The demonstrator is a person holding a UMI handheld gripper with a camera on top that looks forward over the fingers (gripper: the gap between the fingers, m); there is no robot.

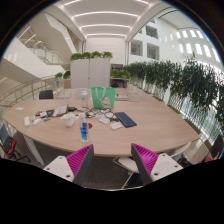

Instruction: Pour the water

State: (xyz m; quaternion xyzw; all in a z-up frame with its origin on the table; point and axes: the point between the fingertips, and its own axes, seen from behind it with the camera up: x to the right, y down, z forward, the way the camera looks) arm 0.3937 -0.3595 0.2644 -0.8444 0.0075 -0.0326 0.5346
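My gripper (112,166) is open, held well back from a long oval wooden table (150,128), and its pink pads (79,160) have nothing between them. Far beyond the fingers, on the left half of the table, stands a small blue bottle (85,130). A white cup-like object (68,120) sits just left of the bottle. Behind them stands a green container (103,97). No water is visible from this distance.
A dark notebook or laptop (125,120) and scattered papers (48,113) lie on the table. A white chair (127,163) stands at the near edge, a black chair (45,95) at the far left. Tall green plants (185,85) line the right side.
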